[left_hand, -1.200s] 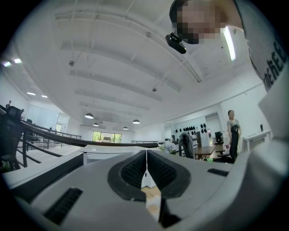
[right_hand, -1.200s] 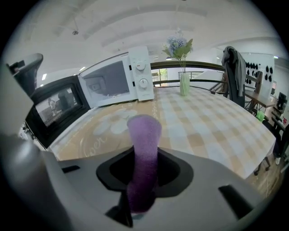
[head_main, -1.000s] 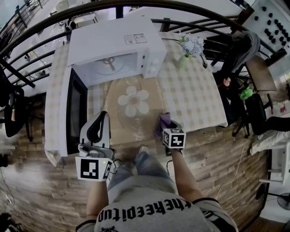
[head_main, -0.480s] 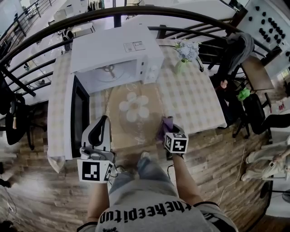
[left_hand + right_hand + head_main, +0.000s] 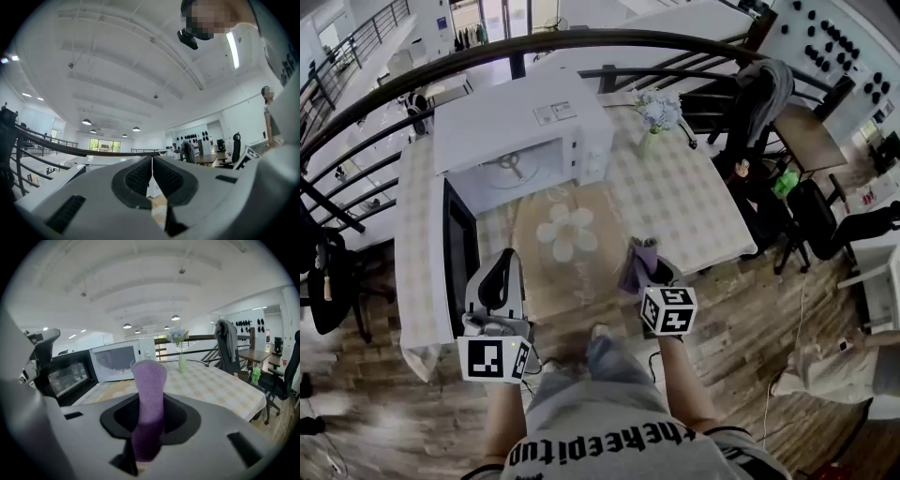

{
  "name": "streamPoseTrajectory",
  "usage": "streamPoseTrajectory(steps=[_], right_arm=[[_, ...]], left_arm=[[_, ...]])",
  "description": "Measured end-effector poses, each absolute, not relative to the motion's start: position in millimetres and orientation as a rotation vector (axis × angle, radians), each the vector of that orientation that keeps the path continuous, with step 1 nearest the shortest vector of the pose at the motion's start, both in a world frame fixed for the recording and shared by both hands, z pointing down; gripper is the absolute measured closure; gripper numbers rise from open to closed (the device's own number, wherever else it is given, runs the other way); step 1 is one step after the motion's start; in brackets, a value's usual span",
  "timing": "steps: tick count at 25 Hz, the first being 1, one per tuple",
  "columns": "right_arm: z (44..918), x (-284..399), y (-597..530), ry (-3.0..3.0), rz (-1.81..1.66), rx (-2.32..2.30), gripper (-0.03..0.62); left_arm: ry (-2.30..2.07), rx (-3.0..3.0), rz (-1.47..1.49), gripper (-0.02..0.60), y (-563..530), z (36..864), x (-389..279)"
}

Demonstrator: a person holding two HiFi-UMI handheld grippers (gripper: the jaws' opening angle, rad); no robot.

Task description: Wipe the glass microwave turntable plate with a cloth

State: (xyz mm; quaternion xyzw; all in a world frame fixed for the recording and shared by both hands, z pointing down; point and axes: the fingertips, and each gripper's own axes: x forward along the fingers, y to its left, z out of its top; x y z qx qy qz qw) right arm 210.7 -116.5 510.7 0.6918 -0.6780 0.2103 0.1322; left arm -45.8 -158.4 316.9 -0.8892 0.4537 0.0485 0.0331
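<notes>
You stand at the near edge of a checked-cloth table [image 5: 694, 202], a gripper in each hand, both held short of the work. Your right gripper [image 5: 645, 265] is clamped on a purple cloth [image 5: 637, 262]. In the right gripper view, the cloth [image 5: 150, 390] stands up as a folded strip between the jaws of that gripper [image 5: 149, 430]. Your left gripper [image 5: 510, 256] holds nothing. In the left gripper view its two ribbed pads [image 5: 140, 177] meet flat against each other, the gripper [image 5: 151, 176] tilted up toward the ceiling.

The glass turntable plate [image 5: 565, 246] lies on a tan mat with a white flower [image 5: 562, 230], between the two grippers and a little beyond them. Its clear rim is hard to trace against the mat. Neither gripper touches it, and the cloth hangs just beside the mat's right edge.

Behind the mat, a white microwave [image 5: 520, 122] sits with its dark door [image 5: 459, 253] swung open toward your left gripper. A vase of pale flowers [image 5: 654, 114] stands to the right of the oven. A jacket hangs over a chair [image 5: 759, 89] past the table's far corner.
</notes>
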Motion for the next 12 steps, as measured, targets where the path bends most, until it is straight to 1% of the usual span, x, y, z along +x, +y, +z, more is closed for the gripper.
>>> streamPoseTrajectory(steps=[12], right_arm=[[430, 195, -92, -2.084, 0.383, 2.128, 0.480]], left_arm=[[1.328, -2.763, 0.135, 0.571, -147, 308, -49]])
